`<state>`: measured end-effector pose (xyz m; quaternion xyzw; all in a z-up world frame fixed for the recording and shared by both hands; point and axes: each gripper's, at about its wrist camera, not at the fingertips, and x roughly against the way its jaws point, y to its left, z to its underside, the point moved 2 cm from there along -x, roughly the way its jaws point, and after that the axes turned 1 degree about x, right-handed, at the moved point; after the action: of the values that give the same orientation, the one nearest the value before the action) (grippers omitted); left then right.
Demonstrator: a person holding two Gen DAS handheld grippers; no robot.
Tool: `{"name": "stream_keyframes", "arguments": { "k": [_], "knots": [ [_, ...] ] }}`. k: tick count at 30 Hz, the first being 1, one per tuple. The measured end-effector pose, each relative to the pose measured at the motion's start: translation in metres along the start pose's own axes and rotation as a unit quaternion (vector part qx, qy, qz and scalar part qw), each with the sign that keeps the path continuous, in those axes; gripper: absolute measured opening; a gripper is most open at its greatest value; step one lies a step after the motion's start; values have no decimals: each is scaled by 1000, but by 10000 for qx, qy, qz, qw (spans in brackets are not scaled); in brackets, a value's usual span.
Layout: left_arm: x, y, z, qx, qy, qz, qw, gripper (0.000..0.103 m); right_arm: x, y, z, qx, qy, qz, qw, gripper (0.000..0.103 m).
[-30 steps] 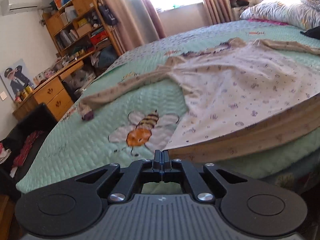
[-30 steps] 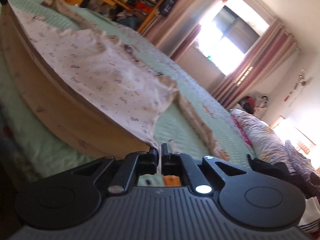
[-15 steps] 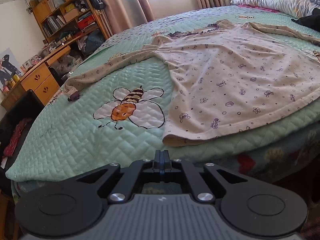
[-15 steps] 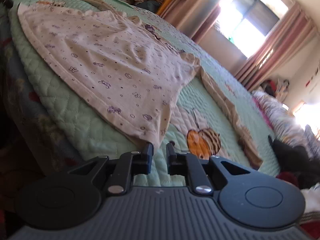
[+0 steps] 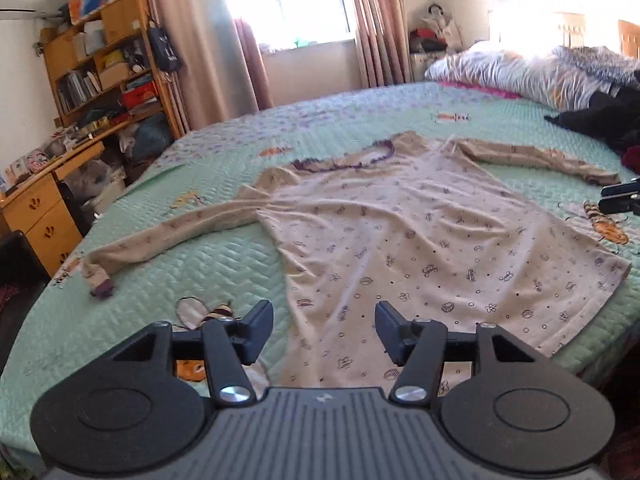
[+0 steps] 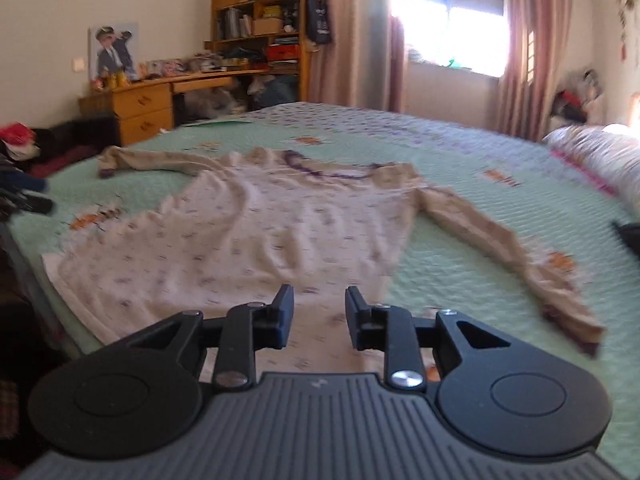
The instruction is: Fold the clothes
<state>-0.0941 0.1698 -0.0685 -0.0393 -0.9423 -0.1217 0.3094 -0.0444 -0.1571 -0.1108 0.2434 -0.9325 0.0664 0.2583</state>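
Shirt: your long-sleeved shirt [image 5: 420,248] lies spread flat on the green quilt [image 5: 224,256], collar toward the window, hem toward you at the bed edge. No fold shows in it.
Sleeves: both lie stretched out from the body of the shirt, one sleeve [image 5: 172,236] to its left side and one sleeve [image 6: 500,248] to its right side, each resting on the quilt.
Left gripper: your left gripper [image 5: 323,330] hovers above the hem part of the shirt, over its left lower corner. Its fingers are spread wide and hold nothing.
Right gripper: your right gripper [image 6: 319,318] hovers over the right lower part of the shirt, near the hem. Its fingers are parted, less wide, and hold nothing.
Stage: a flat shirt with both grippers free fits a shirt laid out for folding, and equally a shirt just smoothed between two folds. I cannot decide which.
Risk, grip: the cloth is thin and lies close on the quilt. If you close too deep, I think you pinch the quilt together with the shirt.
Risk, hem: the hem reaches the bed edge. A pull toward you could drag it over the edge.
Risk, wrinkles: uneven pulling by the two hands would probably make the fold crooked.
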Motion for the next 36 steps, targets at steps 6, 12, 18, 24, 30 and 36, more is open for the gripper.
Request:
{"name": "stream_keyframes", "arguments": {
  "k": [6, 12, 18, 24, 30, 36],
  "knots": [
    [-23, -6, 41, 0, 493, 229, 9985, 64, -27, -15, 71, 977, 1139, 1086, 9827, 28],
    [-16, 3, 36, 24, 265, 342, 9991, 74, -8, -21, 63, 626, 1012, 1056, 9873, 28],
    [-52, 8, 55, 12, 948, 330, 9949, 69, -15, -10, 42, 205, 747, 431, 9961, 41],
    [-34, 27, 61, 313, 879, 503, 9944, 66, -5, -46, 65, -657, 1054, 557, 9907, 42],
    [-25, 57, -6, 1029, -40, 940, 9902, 80, -13, -78, 4, -1240, 152, 420, 9913, 48],
    [-101, 47, -50, 653, 87, 841, 9943, 80, -129, -72, -62, -321, 369, -628, 9968, 48]
  ]
}}
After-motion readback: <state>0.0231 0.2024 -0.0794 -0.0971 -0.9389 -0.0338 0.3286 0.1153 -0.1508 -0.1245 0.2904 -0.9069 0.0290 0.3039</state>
